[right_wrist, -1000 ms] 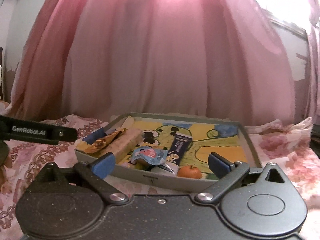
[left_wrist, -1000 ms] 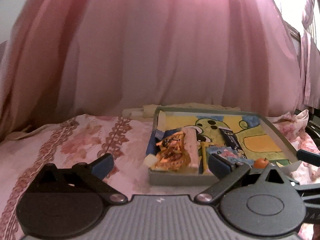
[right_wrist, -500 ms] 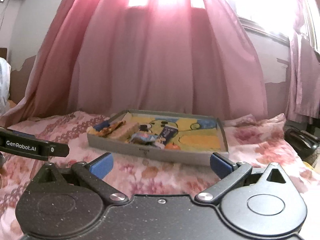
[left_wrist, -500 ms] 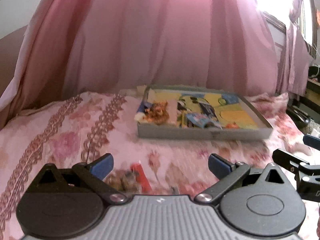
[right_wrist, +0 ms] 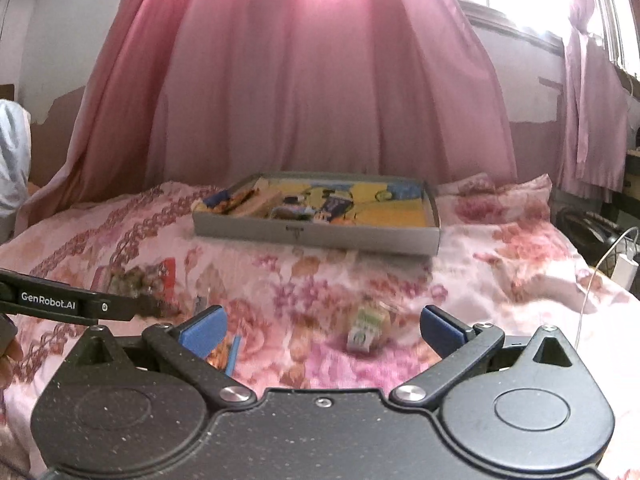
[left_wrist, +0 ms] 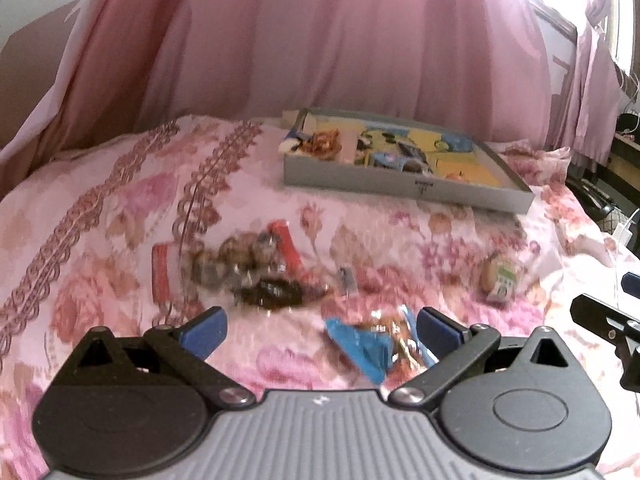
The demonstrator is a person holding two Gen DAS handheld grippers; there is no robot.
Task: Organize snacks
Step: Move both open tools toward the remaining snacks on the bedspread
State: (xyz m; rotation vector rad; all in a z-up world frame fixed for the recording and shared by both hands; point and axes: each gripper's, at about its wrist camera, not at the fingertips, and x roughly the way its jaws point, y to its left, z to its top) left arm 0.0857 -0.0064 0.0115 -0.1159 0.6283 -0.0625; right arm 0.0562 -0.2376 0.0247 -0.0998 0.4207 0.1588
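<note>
Snacks lie scattered over the flowered bedspread [left_wrist: 100, 216] in the lower half of both frames, blurred. In my left wrist view a blue packet [left_wrist: 372, 346] sits at lower centre just before my left gripper [left_wrist: 320, 330], whose blue fingertips [left_wrist: 202, 330] stand wide apart with nothing between them. Above it, mid-frame left, I see a clear bag of brown pieces with red ends [left_wrist: 236, 258] and a dark wrapper [left_wrist: 276, 296] just below that bag. A small green-and-white pack [left_wrist: 502, 280] lies at mid-right, well apart from the bag. In my right wrist view that same pack [right_wrist: 366, 326] sits at lower centre, inside the spread of my right gripper [right_wrist: 322, 328] — also wide open and empty. The grey tray [right_wrist: 316, 236] with a yellow cartoon floor rests at centre frame, farther up the bed before the pink curtain [right_wrist: 320, 80]; several snacks [right_wrist: 288, 210] already lie in its left half — the right half shows bare yellow.
</note>
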